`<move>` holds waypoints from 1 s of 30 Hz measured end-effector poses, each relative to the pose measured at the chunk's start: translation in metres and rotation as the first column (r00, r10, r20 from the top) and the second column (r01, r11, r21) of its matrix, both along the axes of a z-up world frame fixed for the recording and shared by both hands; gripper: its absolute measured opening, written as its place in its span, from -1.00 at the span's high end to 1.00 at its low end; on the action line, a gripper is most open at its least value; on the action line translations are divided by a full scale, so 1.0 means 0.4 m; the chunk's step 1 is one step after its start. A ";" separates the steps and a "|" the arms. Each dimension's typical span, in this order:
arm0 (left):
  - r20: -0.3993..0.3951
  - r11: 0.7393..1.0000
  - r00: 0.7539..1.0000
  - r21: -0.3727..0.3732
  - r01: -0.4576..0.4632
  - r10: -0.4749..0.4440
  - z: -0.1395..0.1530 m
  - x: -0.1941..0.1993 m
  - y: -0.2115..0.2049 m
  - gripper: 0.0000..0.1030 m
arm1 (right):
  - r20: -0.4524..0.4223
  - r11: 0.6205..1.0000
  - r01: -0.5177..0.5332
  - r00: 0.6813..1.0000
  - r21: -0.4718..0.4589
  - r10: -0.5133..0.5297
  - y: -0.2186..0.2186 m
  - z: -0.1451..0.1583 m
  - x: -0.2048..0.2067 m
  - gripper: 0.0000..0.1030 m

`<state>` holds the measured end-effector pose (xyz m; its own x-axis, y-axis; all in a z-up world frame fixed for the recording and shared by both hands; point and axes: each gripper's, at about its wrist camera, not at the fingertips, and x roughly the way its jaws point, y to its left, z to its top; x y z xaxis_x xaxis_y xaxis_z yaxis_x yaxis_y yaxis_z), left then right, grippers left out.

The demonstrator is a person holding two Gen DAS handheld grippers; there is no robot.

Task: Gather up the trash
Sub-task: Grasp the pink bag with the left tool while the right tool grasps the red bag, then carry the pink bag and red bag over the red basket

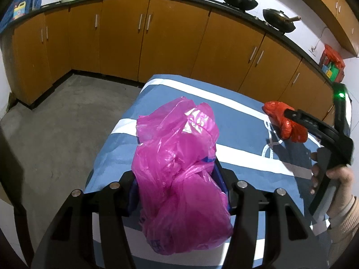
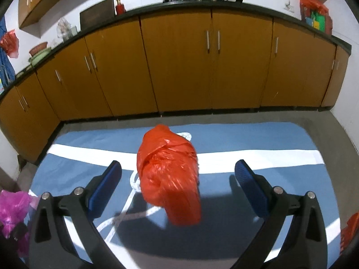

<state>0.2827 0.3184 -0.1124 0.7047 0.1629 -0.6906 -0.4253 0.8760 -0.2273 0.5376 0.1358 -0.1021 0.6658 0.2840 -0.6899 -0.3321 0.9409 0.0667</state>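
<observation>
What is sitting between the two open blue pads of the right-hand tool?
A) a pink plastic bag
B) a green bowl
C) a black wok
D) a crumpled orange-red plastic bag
D: the right wrist view shows the crumpled orange-red plastic bag lying on the blue striped cloth between the pads of the right tool, which stand clear of it.

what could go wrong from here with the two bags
1. The pink bag is loose, slippery film bunched in the left tool; it may slide out when lifted.
2. The right tool is open around the red bag, whose lower end looks blurred; closing now may catch only a fold.
3. A white cord lies on the blue cloth under the red bag and could snag in the grip.
</observation>
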 end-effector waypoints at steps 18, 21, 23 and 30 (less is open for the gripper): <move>0.016 0.997 0.998 0.034 0.062 -0.062 0.062 -0.018 -0.088 -0.08 | -0.018 0.999 -0.043 0.999 0.031 0.043 -0.127 0.037 -0.117 0.01; 0.037 0.994 0.994 0.042 0.105 -0.107 0.099 -0.033 -0.139 -0.08 | 0.002 0.998 -0.040 0.999 0.052 0.040 -0.223 0.081 -0.221 0.01; 0.053 0.989 0.988 0.047 0.144 -0.146 0.127 -0.047 -0.184 -0.08 | 0.012 0.998 -0.026 1.000 0.061 0.025 -0.288 0.109 -0.289 0.01; 0.097 0.962 0.958 0.056 0.266 -0.270 0.195 -0.098 -0.345 -0.08 | 0.091 0.983 0.159 0.982 0.090 -0.167 -0.591 0.227 -0.515 0.01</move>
<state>0.2433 0.1803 -0.0345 0.7930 -0.0141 -0.6091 -0.1500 0.9644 -0.2177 0.3314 -0.1007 -0.0113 0.7712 0.2189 -0.5977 -0.1835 0.9756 0.1205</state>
